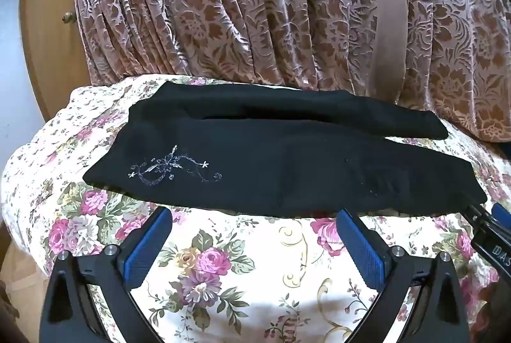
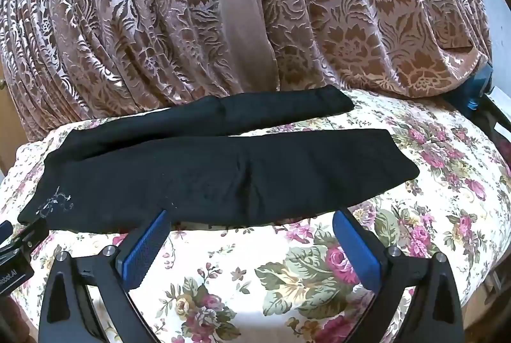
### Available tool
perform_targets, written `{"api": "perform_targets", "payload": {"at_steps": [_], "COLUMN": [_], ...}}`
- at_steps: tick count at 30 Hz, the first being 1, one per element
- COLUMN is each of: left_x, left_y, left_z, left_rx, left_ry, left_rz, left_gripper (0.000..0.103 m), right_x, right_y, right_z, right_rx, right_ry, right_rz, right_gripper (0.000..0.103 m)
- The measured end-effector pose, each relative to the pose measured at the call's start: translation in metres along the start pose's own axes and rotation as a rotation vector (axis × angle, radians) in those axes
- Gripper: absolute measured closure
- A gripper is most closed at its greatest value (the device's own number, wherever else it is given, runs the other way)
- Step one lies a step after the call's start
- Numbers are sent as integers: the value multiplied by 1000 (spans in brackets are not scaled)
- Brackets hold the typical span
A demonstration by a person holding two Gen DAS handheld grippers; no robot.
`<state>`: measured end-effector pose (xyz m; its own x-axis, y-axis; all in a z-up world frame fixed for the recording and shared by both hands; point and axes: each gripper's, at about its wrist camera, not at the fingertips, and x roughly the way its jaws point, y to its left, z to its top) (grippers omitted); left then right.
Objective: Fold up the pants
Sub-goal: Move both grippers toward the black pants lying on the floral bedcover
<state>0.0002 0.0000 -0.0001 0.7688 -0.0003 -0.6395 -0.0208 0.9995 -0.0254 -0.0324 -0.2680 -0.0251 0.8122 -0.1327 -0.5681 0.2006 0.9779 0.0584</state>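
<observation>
Black pants (image 1: pixel 271 157) lie flat across the flowered bedsheet (image 1: pixel 223 263), waist at the left with a small silver embroidery (image 1: pixel 169 168), two legs running right. My left gripper (image 1: pixel 254 215) is open and empty, its blue pads just short of the pants' near edge. In the right wrist view the pants (image 2: pixel 223 170) show both legs spread apart at the right ends. My right gripper (image 2: pixel 250 216) is open and empty, at the near edge of the near leg. The right gripper's tip also shows in the left wrist view (image 1: pixel 488 231), and the left one in the right wrist view (image 2: pixel 16 250).
A brown and pink patterned curtain (image 1: pixel 271 7) hangs right behind the bed. A wooden door with a knob (image 1: pixel 67 18) stands at the far left. A dark blue object (image 2: pixel 479 90) sits at the bed's far right corner.
</observation>
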Motion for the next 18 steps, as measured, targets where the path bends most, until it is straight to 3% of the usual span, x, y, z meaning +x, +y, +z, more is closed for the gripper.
{"api": "perform_targets", "payload": {"at_steps": [18], "left_x": [4], "left_y": [-5], "left_z": [-5], "left_rx": [4], "left_ry": [25], "left_rz": [-5], "left_gripper": [0], "right_x": [1], "right_y": [2], "right_z": [-2], "right_rx": [-11], "right_ry": [15], "right_rz": [-1], "right_gripper": [0]}}
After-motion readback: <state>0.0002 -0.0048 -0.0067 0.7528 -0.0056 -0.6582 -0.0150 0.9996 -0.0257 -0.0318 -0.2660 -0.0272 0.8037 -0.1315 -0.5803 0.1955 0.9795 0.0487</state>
